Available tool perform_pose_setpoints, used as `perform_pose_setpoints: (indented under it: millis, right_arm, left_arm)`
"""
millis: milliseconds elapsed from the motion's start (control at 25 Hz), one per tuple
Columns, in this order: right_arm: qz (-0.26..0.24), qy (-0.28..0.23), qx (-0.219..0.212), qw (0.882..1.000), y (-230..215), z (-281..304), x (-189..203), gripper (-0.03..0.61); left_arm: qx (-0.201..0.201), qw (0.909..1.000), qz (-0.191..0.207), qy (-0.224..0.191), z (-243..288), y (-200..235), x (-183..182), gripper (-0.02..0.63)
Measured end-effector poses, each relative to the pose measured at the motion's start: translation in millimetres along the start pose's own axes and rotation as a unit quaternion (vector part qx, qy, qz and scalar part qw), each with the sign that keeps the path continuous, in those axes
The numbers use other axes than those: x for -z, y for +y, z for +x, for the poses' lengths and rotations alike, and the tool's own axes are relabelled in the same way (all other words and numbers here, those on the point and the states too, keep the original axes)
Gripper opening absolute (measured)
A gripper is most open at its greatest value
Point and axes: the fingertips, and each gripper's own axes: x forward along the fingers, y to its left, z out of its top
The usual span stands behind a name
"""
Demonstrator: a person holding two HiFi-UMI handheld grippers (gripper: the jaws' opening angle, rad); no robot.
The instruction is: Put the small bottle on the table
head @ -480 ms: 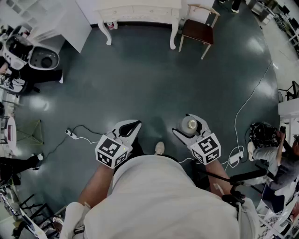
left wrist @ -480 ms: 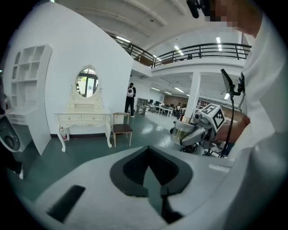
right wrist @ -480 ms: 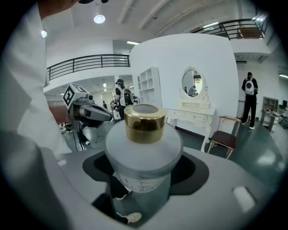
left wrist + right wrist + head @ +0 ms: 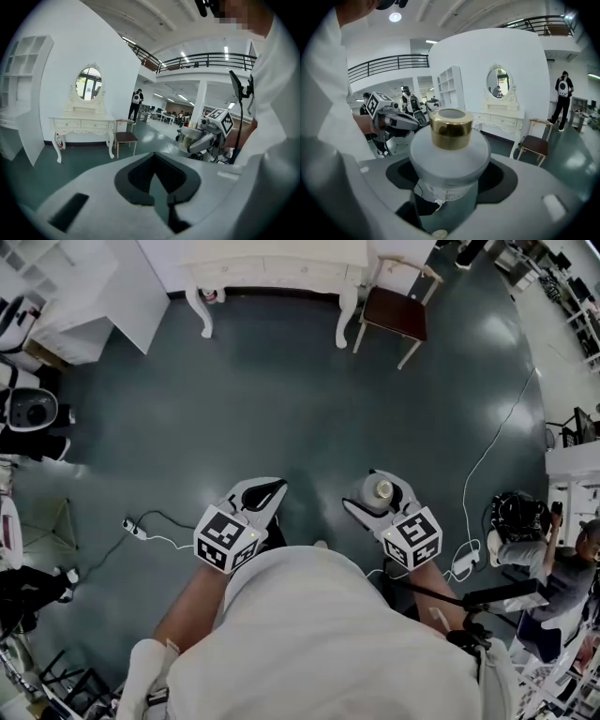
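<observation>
The small bottle [image 4: 381, 489], frosted grey with a gold cap, stands upright between the jaws of my right gripper [image 4: 367, 487], which is shut on its body. In the right gripper view the bottle [image 4: 449, 154] fills the middle, with its label low down. My left gripper [image 4: 272, 489] is held level beside it, shut, with nothing in it; its dark pads [image 4: 140, 178] meet at the tip. Both are carried above the dark floor. The white dressing table [image 4: 272, 261] stands ahead against the wall, also seen as the table [image 4: 82, 123] and the table [image 4: 502, 120] in the gripper views.
A wooden chair [image 4: 394, 310] stands right of the table. White shelving [image 4: 94, 287] is at the far left. A power strip [image 4: 134, 527] and cables lie on the floor [image 4: 281, 399]. A person [image 4: 553, 563] with equipment is at the right.
The head view has shifted a little: the table and chair sit slightly further left and the left-hand clutter has slid down. Both grippers keep the same pose and the bottle stays gripped.
</observation>
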Motion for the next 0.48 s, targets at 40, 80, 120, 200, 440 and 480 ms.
perform_pose_setpoints:
  millis: [40, 80, 120, 200, 440, 480]
  right_arm:
    - [-0.002, 0.001, 0.004, 1.0, -2.2, 7.1, -6.6, 0.339]
    - [-0.007, 0.002, 0.008, 1.0, -3.8, 15.4, -14.2, 0.338]
    - [-0.01, 0.001, 0.012, 1.0, -4.9, 25.3, -23.0, 0.338]
    - [-0.009, -0.004, 0.018, 1.0, -4.6, 47.2, -42.2, 0.337]
    - [-0.017, -0.014, 0.026, 0.999, -17.7, 118.5, -105.6, 0.337]
    - [-0.018, -0.016, 0.025, 0.999, -22.0, 131.6, -116.1, 0.339]
  left_arm:
    - [0.003, 1.0, 0.003, -0.005, 1.1, 10.6, -5.9, 0.003]
    - [0.004, 0.9999, 0.006, -0.01, 0.8, 22.2, -11.6, 0.003]
    - [0.005, 0.9998, 0.009, -0.014, -0.9, 35.0, -16.9, 0.003]
    - [0.009, 0.9997, 0.016, -0.017, -8.4, 60.5, -25.1, 0.003]
    - [0.004, 0.9994, 0.03, -0.015, -25.5, 146.3, -50.5, 0.003]
    - [0.002, 0.9995, 0.03, -0.014, -24.9, 162.8, -54.5, 0.003]
